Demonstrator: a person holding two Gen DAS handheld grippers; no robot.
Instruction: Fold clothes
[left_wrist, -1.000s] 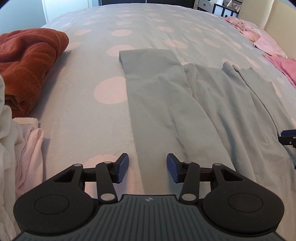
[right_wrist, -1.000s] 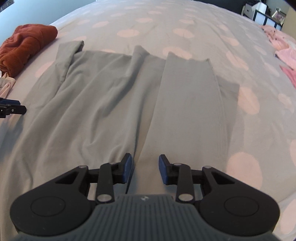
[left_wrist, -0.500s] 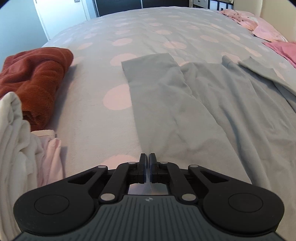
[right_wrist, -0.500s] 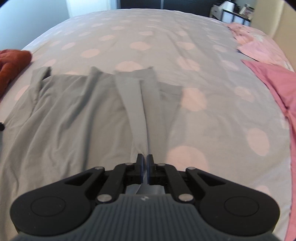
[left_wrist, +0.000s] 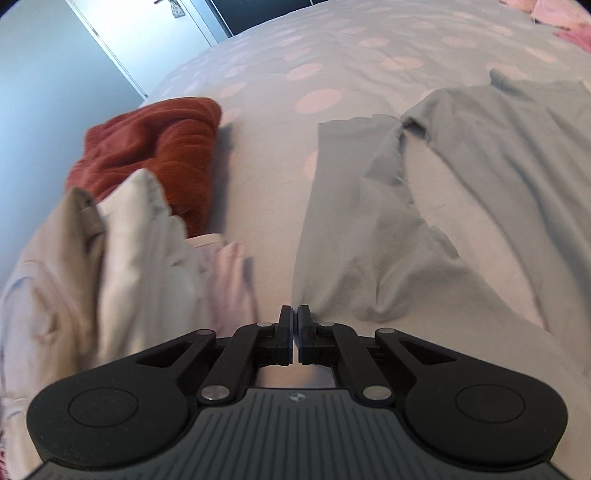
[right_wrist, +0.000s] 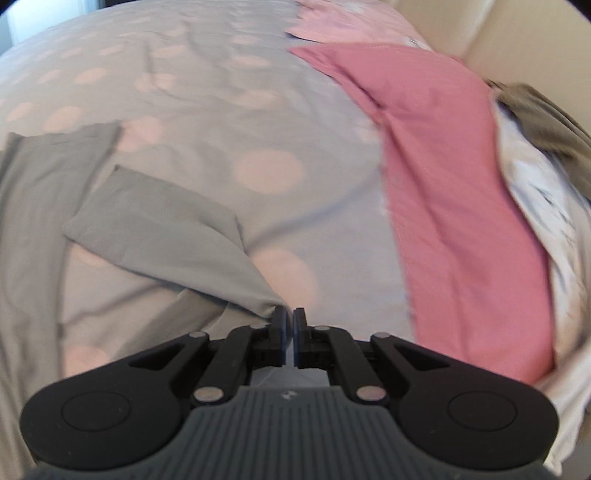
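We see the grey garment spread on the spotted bed, filling the right half of the left wrist view, one long limb running from centre frame down to the lower middle; whether leg or sleeve, we cannot tell. In the right wrist view the same grey garment sits in the left half, one limb lifted off the bed and drawn to a point at the lower centre. We judge it light, thin, soft and limp: it wrinkles, sags and tents where pulled, so it drags rather than holds shape, and there is nothing fragile about it. The best hold is at hems or corners, pinching the edge so the layers stay together. The left claw is clenched, fingers meeting, with the near edge of the cloth right at its tips; we judge it pinches that edge. The right claw is clenched too, the bunched cloth end gathered at its tips and pulled taut. A rust-red towel and a pale clothes heap lie at left in the left view, and a pink cloth runs down the right of the right view.
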